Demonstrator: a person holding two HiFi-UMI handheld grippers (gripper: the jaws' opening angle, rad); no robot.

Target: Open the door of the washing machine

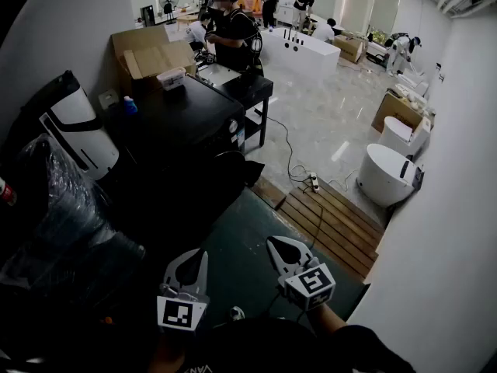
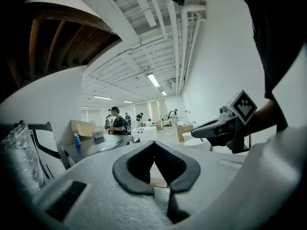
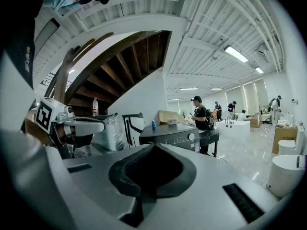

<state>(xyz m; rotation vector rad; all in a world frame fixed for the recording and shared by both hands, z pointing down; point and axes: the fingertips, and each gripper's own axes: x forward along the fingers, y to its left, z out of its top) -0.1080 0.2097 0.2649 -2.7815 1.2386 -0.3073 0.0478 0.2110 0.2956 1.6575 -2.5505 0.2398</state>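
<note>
In the head view, the left hand-held gripper (image 1: 200, 256) and the right hand-held gripper (image 1: 276, 245) sit side by side at the bottom edge over a dark floor mat (image 1: 248, 247). Both point ahead and touch nothing. The washing machine (image 1: 182, 119) stands well ahead and a little to the left. Its control strip and knob (image 1: 233, 127) face the open floor on the right. The front below the knob, where the door should be, is too dark to read. The left one looks nearer the machine's body, while the right one lines up better with its front.

In the left gripper view, the jaws of the left hand-held gripper (image 2: 154, 145) are together with nothing between them. The machine's top (image 2: 96, 146) lies ahead and to the left. The other tool (image 2: 211, 128) is level beside it.

In the right gripper view, the jaws of the right hand-held gripper (image 3: 154, 146) are also pressed together and empty. The machine (image 3: 175, 134) stands straight ahead, upright, knob (image 3: 191, 136) towards the camera. Reaching the door will probably mean stepping closer and lowering a hand, held roughly level.
</note>
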